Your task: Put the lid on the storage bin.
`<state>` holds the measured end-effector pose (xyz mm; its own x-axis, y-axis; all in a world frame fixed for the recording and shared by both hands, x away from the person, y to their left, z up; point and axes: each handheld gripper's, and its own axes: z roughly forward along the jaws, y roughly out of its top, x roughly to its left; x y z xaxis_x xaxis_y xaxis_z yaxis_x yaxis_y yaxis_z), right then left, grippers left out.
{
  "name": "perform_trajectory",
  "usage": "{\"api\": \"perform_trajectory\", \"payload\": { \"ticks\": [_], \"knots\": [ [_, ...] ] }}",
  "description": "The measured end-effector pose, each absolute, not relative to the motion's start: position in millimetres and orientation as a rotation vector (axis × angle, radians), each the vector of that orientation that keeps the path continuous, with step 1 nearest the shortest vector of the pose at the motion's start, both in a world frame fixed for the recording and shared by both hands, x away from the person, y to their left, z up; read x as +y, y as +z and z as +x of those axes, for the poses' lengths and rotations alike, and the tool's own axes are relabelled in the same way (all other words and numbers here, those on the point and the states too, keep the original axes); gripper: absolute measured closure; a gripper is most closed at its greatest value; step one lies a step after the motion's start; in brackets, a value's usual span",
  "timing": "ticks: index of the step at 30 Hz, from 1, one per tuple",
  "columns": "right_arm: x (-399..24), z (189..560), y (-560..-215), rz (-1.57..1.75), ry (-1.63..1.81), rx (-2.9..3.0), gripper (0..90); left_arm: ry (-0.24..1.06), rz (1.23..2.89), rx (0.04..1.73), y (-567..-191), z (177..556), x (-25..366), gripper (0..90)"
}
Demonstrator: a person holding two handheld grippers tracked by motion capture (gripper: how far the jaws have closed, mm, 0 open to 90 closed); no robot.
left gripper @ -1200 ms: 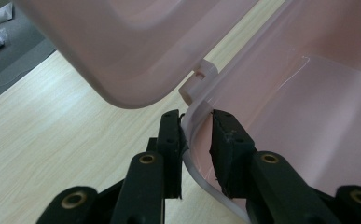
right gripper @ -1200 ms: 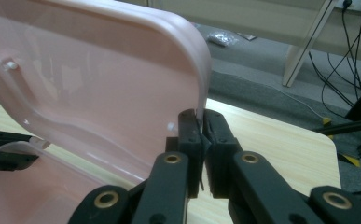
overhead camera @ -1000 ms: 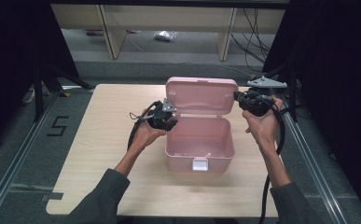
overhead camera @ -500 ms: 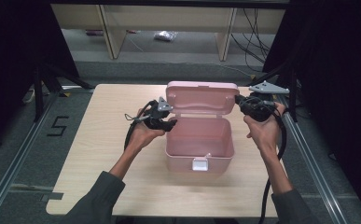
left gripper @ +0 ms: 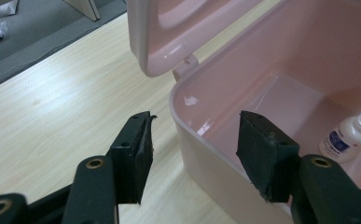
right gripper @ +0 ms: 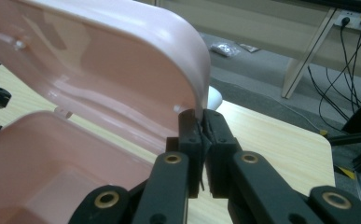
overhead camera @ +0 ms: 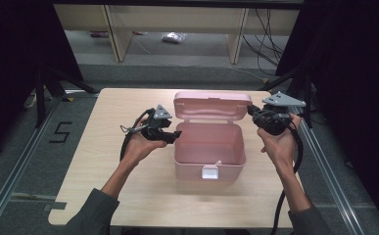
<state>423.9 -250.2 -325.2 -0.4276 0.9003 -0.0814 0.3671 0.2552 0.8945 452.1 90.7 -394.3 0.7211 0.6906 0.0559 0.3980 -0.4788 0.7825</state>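
On the left, the left claw [overhead camera: 176,136] sits at the left wall of the pink box [overhead camera: 209,161], which stands in the middle of the tabletop [overhead camera: 104,147]. Its jaws have just been opening and now stand apart, straddling the box's rim in the left gripper view with neither pad [left gripper: 138,156] pressing on it — a grip just let go. Inside the box, a small white bottle [left gripper: 348,135] lies at the bottom by the right edge of that view.

Further right, the lid [overhead camera: 212,105] stands raised at the back of the box. The right claw [overhead camera: 250,111] is pinched closed at the lid's right corner; in the right gripper view its jaws meet right at the lid's edge [right gripper: 201,105], so it looks to be holding the lid up.

Judged from this, the step in hand is opening the box: lid up, left side released. The next move likely calls for freeing the left claw from the rim while the right one steadies the lid.

Against a second ago, the left hand has drawn slightly away from the box wall — then its jaws sat closed against the rim — while the right hand has hardly shifted.
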Motion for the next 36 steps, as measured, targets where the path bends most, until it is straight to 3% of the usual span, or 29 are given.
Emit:
{"api": "perform_trajectory", "payload": {
  "ticks": [36],
  "knots": [
    [-256.5, 391.3, -344.7, 1.093, 1.159, 1.931, 85.1, 0.422, 2.073, 0.778, -388.2, 378.3, 119.8, 39.5]
  ]
}}
